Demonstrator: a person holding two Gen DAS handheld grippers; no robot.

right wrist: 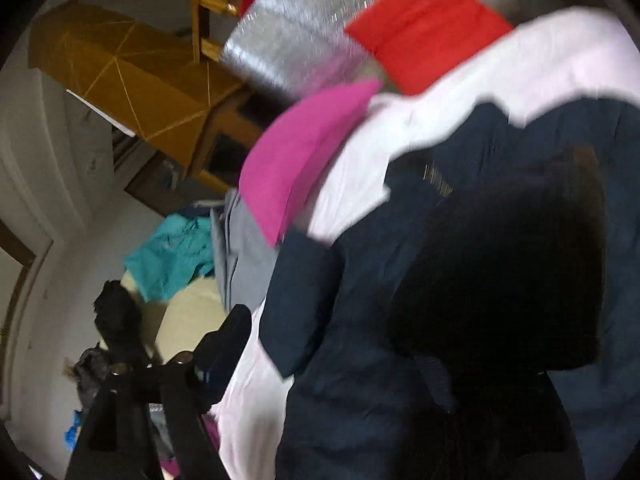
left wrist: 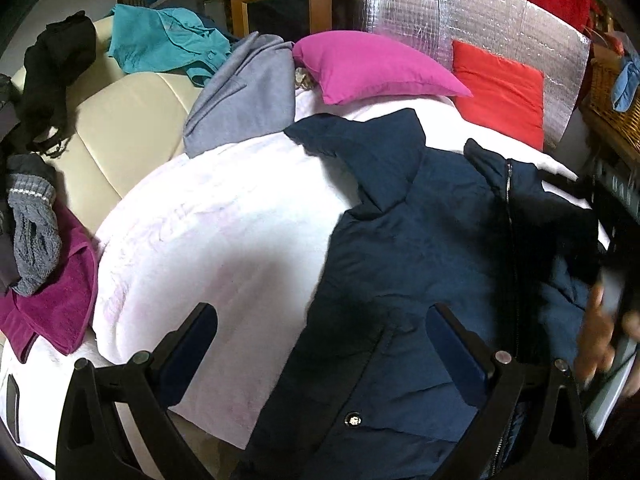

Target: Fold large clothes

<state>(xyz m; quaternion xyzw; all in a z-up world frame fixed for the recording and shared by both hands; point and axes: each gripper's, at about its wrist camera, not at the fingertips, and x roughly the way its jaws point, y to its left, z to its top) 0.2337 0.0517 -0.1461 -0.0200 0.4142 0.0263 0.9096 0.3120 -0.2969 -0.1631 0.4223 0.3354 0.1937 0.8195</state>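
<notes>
A: Navy padded jacket (left wrist: 420, 264) lies front-up on the white blanket (left wrist: 208, 248), zip (left wrist: 510, 216) closed. Collar end toward 12 o'clock in my left wrist view, hem at 6, so its long axis runs 12 to 6.

B: Where's your left gripper (left wrist: 320, 344) w/ respect to it?

A: Hovering over the hem-side left edge. Jaws apart, nothing pinched. One finger sits over bare blanket at approx. 8 o'clock, the other over the jacket body at approx. 5. The jacket's edge passes between them, untouched.

B: And the right gripper (right wrist: 320, 340)?

A: Blurred and rolled in its own view. I see one finger (right wrist: 224, 344) at approx. 7 o'clock; the other I take to be the dark blur across the centre. Jaws stand wide, and I can't make out any cloth held between them. The jacket fills that view from 3 round to 6.

B: Which hand is nearer?

A: Left, I judge. It's already at the near edge; the right sits beyond the zip side, where my hand (left wrist: 600, 336) shows at 4 o'clock in the left view.

B: So the next fold?

A: Prob. across the long axis' side: take an edge and carry it toward the zip line. Padded cloth may spring back.
</notes>
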